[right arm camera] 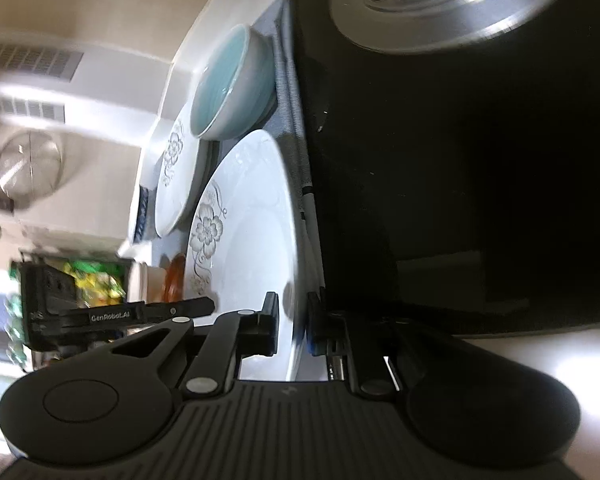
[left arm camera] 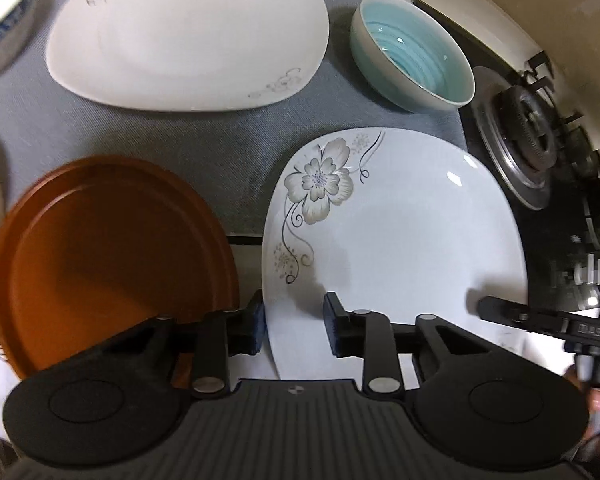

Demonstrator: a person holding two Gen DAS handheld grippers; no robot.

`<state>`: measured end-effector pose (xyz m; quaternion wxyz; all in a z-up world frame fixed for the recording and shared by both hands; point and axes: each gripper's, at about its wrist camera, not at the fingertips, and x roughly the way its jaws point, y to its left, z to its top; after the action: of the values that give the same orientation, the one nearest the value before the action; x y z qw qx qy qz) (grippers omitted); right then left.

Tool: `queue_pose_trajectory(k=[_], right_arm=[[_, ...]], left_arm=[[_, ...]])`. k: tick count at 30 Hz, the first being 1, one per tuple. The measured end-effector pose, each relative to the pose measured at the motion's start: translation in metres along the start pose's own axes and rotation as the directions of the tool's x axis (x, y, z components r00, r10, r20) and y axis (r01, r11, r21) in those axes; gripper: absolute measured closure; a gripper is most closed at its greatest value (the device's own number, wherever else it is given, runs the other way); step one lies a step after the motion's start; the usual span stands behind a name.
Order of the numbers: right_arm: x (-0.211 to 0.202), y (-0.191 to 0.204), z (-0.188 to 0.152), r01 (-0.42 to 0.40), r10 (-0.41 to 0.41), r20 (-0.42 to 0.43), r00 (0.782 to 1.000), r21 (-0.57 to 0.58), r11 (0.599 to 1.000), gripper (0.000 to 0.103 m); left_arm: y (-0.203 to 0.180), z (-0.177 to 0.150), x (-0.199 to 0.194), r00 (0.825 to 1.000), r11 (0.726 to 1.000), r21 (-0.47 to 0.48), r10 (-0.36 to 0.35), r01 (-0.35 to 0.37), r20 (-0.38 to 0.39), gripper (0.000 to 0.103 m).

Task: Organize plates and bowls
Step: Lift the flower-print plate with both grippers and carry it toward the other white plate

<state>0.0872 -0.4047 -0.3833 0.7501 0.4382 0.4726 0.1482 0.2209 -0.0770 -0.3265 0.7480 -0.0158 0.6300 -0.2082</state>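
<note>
White flowered plate (left arm camera: 400,248) on grey mat (left arm camera: 228,148), between orange plate (left arm camera: 108,256) and stove (left arm camera: 532,152). My right gripper (right arm camera: 292,328) pinches its near rim. My left gripper (left arm camera: 294,320) spread, straddling plate's left edge. Blue bowl (left arm camera: 412,56) behind.

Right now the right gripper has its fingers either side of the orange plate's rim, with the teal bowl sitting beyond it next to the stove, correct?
Not quite. The right gripper straddles the rim of the white flowered plate, not the orange plate, which lies untouched to its left. The right wrist view shows it. The teal bowl does sit beyond it, next to the stove.
</note>
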Motion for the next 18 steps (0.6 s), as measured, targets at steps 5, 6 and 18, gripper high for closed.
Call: queue_pose_trajectory(k=[5,6,18], right_arm=[[-0.006,0.001,-0.002,-0.013,0.013,0.013,1.000,0.002,1.000,0.087],[-0.007,0.001,-0.002,-0.009,0.009,0.013,1.000,0.000,1.000,0.087],[-0.011,0.001,-0.001,0.004,-0.004,0.010,1.000,-0.053,0.999,0.087]], left_arm=[[-0.002,-0.003,-0.002,1.000,1.000,-0.013,-0.002,0.001,-0.023,0.073],[-0.004,-0.002,-0.002,1.000,1.000,-0.002,-0.002,0.002,-0.029,0.072],[-0.006,-0.001,-0.005,1.000,1.000,0.006,0.008,-0.008,-0.016,0.073]])
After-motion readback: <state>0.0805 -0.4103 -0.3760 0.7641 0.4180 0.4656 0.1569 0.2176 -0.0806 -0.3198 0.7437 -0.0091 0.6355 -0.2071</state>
